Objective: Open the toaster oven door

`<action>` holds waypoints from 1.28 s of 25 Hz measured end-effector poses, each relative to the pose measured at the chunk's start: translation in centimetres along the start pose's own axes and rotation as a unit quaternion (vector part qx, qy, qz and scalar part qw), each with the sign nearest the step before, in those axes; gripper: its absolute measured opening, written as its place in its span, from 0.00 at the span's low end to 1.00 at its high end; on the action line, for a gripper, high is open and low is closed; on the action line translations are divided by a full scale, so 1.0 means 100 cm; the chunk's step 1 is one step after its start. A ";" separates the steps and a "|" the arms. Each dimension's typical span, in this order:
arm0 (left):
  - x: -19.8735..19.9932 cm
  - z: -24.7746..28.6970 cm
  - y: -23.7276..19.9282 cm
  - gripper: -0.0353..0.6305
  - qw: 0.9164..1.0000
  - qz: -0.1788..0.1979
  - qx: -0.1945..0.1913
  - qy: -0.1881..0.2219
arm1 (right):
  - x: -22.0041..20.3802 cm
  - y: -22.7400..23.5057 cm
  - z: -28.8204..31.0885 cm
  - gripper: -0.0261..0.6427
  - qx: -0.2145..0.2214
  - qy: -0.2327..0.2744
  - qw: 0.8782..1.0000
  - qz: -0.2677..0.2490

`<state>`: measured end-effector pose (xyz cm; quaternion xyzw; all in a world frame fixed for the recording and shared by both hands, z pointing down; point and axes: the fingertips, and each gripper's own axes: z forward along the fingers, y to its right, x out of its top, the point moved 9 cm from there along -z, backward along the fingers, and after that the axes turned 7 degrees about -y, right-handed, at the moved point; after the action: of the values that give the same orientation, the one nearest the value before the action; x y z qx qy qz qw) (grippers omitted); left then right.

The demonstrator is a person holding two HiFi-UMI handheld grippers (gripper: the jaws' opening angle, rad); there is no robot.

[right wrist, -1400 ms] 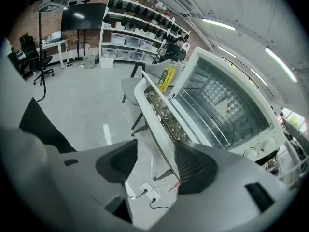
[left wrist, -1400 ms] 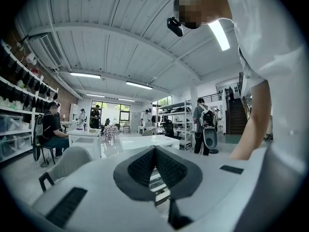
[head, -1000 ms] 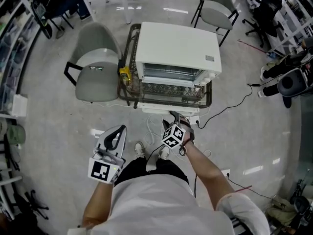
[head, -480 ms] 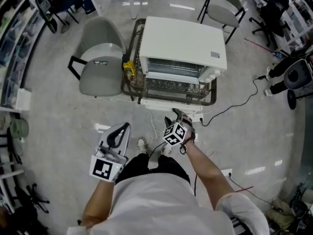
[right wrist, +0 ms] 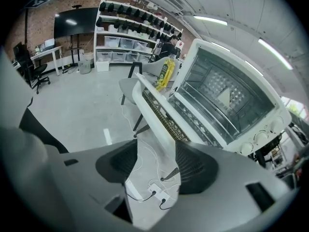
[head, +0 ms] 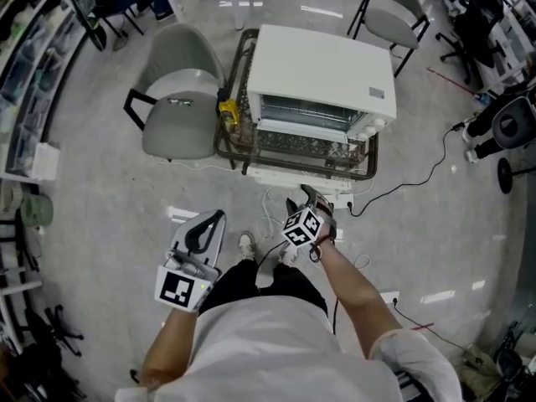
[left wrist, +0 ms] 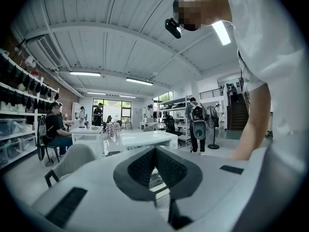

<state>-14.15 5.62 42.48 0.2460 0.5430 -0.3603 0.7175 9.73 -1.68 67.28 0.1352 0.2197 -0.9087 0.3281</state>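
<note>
The toaster oven (head: 322, 69) stands straight ahead of the right claw, up on a low dark-framed stand (head: 226, 151) that brings its front within an easy forward reach. Its door (head: 311, 147) already lies swung down flat toward the claw, so the wire racks inside show openly in the right gripper view. The task looks as good as done. The door's white handle bar (right wrist: 153, 114) is its nearest edge, running slantwise just ahead of the right gripper (head: 306, 199) and in line with the gap between its jaws. Those jaws are spread wide with nothing clamped. Through the gap only the floor and a power strip (right wrist: 155, 193) below show, and whether the bar brushes the jaw beside it cannot be told. That reads as a release rather than a grip. The right forearm (head: 352, 279) is stretched forward and slightly inward, with the claw pointing at the door's edge. The left gripper (head: 208, 224) has no part here. It is held low by the person's side, well apart from the oven, aimed out across the room, its pads pressed together at the tips on nothing.
</note>
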 end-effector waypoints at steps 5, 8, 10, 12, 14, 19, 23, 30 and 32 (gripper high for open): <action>-0.003 -0.008 0.002 0.08 1.000 -0.004 0.006 -0.002 | -0.005 -0.006 0.006 0.42 0.009 -0.014 1.000 -0.001; -0.006 -0.010 0.003 0.08 1.000 -0.007 0.009 -0.009 | -0.010 -0.008 0.013 0.42 0.013 -0.023 1.000 0.001; -0.008 -0.011 0.003 0.08 1.000 -0.007 0.011 -0.013 | -0.013 -0.009 0.018 0.41 0.016 -0.026 1.000 0.000; -0.010 -0.012 0.002 0.08 1.000 -0.007 0.011 -0.017 | -0.015 -0.011 0.021 0.42 0.016 -0.025 1.000 -0.005; -0.011 -0.012 0.002 0.08 1.000 -0.008 0.011 -0.020 | -0.017 -0.011 0.023 0.42 0.015 -0.022 1.000 -0.007; -0.012 -0.010 0.005 0.08 1.000 -0.011 0.011 -0.025 | -0.022 -0.014 0.030 0.42 0.021 -0.028 0.999 -0.007; -0.016 -0.008 0.006 0.08 0.999 -0.014 0.009 -0.031 | -0.025 -0.017 0.037 0.42 0.021 -0.032 0.999 -0.005; -0.021 -0.006 0.004 0.08 0.999 -0.018 0.011 -0.039 | -0.031 -0.022 0.050 0.42 0.031 -0.046 0.998 -0.001; -0.023 -0.005 0.004 0.08 0.999 -0.018 0.012 -0.039 | -0.033 -0.023 0.055 0.42 0.034 -0.050 0.998 -0.003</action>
<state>-14.49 6.77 44.54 0.2305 0.5145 -0.3892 0.7285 10.15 -1.01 74.03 0.1004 0.1722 -0.9224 0.3309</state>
